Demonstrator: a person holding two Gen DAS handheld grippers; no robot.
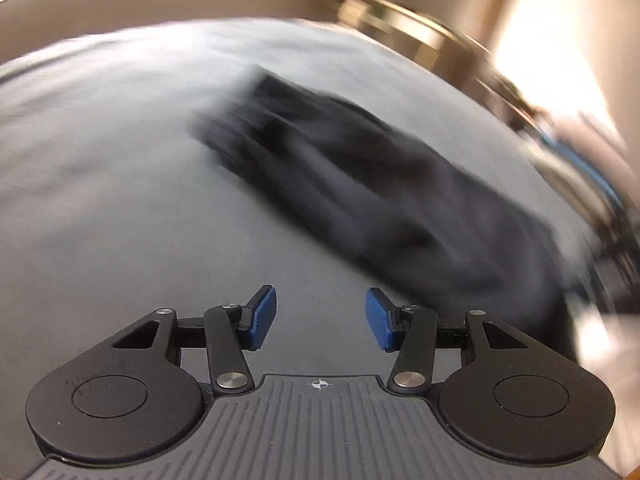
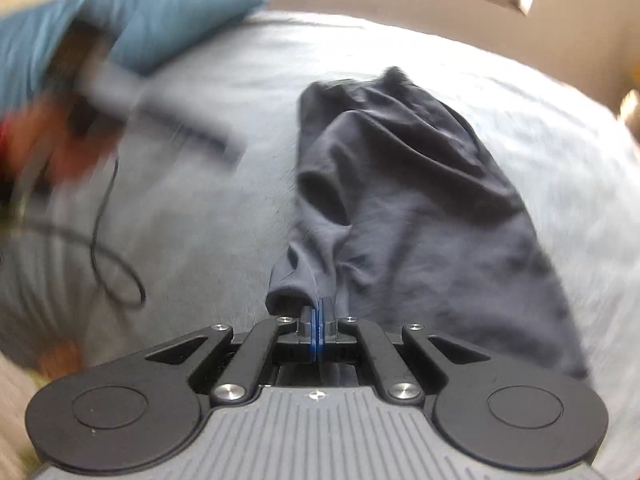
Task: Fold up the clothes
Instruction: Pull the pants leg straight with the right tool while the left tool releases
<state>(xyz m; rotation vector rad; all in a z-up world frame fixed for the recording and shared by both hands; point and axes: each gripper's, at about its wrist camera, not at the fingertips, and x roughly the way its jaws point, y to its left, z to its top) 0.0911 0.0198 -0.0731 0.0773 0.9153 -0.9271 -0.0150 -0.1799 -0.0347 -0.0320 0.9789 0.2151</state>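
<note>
Pale grey bed sheet [image 2: 460, 64] carries one dark garment [image 2: 400, 184], pinched at its near edge.

Right gripper [image 2: 319, 330] has its blue pads pressed together on a rolled hem of the garment, which trails away ahead of it in loose creases; that corner hold looks meant for drawing the cloth out straight. Left gripper [image 1: 321, 318] hangs with pads spread wide and nothing between them, the garment [image 1: 360, 184] ahead and to its right, blurred. A sleeve [image 2: 132, 20] shows far left of the right gripper.
</note>
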